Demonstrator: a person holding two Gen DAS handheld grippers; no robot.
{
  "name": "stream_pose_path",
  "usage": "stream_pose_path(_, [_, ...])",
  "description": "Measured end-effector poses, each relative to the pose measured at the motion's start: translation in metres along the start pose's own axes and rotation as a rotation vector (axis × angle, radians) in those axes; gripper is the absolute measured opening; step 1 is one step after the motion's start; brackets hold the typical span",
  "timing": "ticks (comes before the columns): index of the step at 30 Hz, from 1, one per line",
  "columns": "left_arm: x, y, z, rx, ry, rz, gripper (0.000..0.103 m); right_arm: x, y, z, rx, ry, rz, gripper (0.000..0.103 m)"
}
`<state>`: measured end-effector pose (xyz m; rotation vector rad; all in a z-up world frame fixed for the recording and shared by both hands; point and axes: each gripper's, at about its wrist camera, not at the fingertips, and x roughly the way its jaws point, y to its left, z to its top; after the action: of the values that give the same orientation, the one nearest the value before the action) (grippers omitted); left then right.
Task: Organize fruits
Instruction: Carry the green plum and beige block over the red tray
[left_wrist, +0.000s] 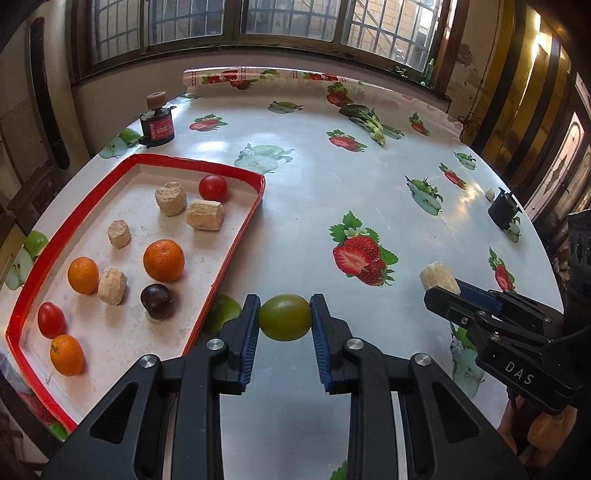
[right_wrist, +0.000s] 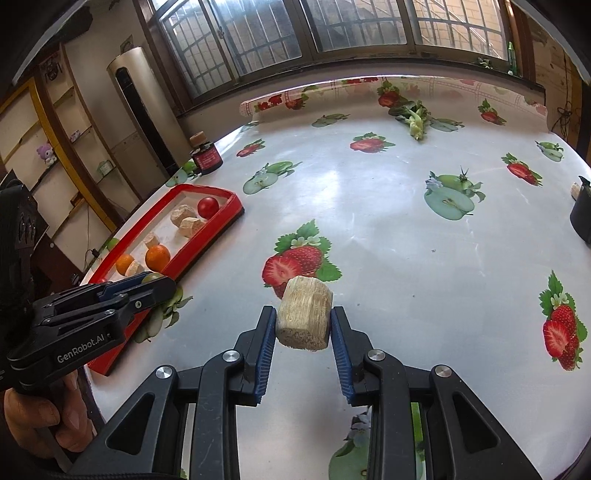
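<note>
My left gripper (left_wrist: 284, 317) is shut on a green round fruit (left_wrist: 284, 316), just right of the red-rimmed tray (left_wrist: 236, 236). In the tray lie three oranges (left_wrist: 163, 260), two red tomatoes (left_wrist: 213, 187), a dark plum (left_wrist: 158, 301) and several beige chunks (left_wrist: 204, 215). My right gripper (right_wrist: 303, 321) is shut on a beige chunk (right_wrist: 304, 318) above the table, right of the tray (right_wrist: 207, 229). The right gripper with its chunk also shows in the left wrist view (left_wrist: 441, 286). The left gripper shows at the left of the right wrist view (right_wrist: 147, 286).
The round table wears a fruit-print cloth (left_wrist: 332, 192). A dark jar with a cork (left_wrist: 158, 123) stands at the back left. A leafy green vegetable (left_wrist: 369, 120) lies at the back. A black object (left_wrist: 503, 210) sits at the right edge. Windows are behind.
</note>
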<state>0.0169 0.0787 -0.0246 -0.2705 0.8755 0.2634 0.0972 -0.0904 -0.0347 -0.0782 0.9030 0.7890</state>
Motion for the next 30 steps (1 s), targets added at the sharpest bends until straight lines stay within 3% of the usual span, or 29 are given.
stream_pose_path(30, [-0.036, 0.060, -0.027, -0.104, -0.034, 0.050, 0.025, 0.009, 0.063, -0.006, -0.111, 0.027, 0.046, 0.030])
